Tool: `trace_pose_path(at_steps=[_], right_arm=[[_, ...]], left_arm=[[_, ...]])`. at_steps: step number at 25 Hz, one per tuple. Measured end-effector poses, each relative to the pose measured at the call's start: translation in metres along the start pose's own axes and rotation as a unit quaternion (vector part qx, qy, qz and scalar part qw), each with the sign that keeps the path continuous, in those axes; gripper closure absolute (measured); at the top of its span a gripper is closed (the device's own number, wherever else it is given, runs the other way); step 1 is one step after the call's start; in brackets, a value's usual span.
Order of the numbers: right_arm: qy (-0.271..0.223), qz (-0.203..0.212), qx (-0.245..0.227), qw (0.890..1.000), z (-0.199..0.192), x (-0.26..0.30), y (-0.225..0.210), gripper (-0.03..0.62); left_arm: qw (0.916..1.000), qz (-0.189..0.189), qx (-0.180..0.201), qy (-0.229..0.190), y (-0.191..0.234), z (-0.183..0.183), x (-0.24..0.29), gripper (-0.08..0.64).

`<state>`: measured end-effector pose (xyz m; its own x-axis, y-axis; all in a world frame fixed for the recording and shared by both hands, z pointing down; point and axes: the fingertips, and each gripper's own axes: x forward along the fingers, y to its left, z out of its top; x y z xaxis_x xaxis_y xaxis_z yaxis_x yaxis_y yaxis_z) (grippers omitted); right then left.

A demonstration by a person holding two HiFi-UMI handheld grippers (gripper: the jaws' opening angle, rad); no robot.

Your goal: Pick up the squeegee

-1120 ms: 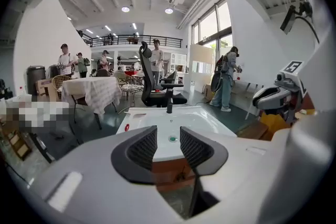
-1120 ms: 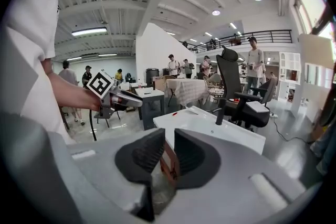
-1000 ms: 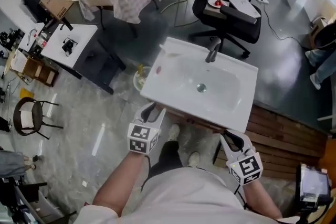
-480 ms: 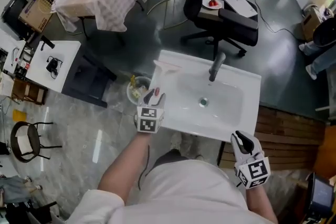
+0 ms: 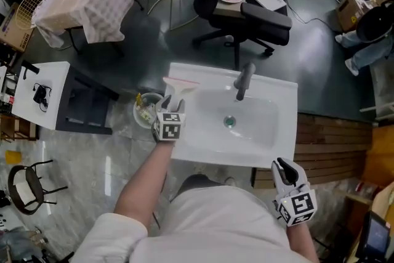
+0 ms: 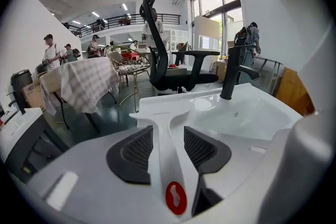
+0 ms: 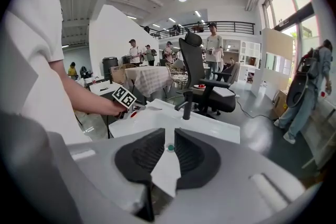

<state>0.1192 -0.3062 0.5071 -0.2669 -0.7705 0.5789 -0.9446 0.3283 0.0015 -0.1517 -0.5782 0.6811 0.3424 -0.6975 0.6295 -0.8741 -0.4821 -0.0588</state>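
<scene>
Head view — squeegee (image 5: 178,88) lies on rim of sink (image 5: 286,126), outside its basin.

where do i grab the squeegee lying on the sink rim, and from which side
Take the squeegee by its slim handle, coming in from the near end along its length. It lies flat on the left rim of the sink, wide blade at the far end, handle pointing back at the person. The left gripper lines up that way: its jaws are opening astride the handle, not pressing it.
</scene>
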Motion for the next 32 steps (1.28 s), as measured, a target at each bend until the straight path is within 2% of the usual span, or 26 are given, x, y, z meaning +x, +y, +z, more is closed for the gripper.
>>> trace_pose_path(at_steps=[7, 11, 15, 22, 32], right_arm=[[0.018, -0.016, 0.011, 1.000, -0.003, 0.001, -0.011, 0.549], [0.024, -0.017, 0.014, 0.999, -0.005, 0.003, -0.014, 0.549], [0.028, -0.015, 0.015, 0.999, -0.006, 0.002, -0.015, 0.549], [0.023, -0.009, 0.009, 1.000, -0.008, -0.005, -0.022, 0.549], [0.002, 0.028, -0.012, 1.000, -0.012, -0.018, -0.023, 0.549]], left_arm=[[0.9999, 0.009, -0.011, 0.007, 0.007, -0.004, 0.025, 0.376], [0.9999, 0.011, -0.006, 0.006, 0.006, -0.005, 0.031, 0.445], [0.9997, 0.021, -0.014, 0.003, 0.010, -0.005, 0.030, 0.453], [0.9990, 0.025, -0.035, -0.012, 0.006, 0.001, 0.014, 0.453], [0.9968, 0.037, -0.053, -0.046, -0.013, 0.019, -0.033, 0.454]])
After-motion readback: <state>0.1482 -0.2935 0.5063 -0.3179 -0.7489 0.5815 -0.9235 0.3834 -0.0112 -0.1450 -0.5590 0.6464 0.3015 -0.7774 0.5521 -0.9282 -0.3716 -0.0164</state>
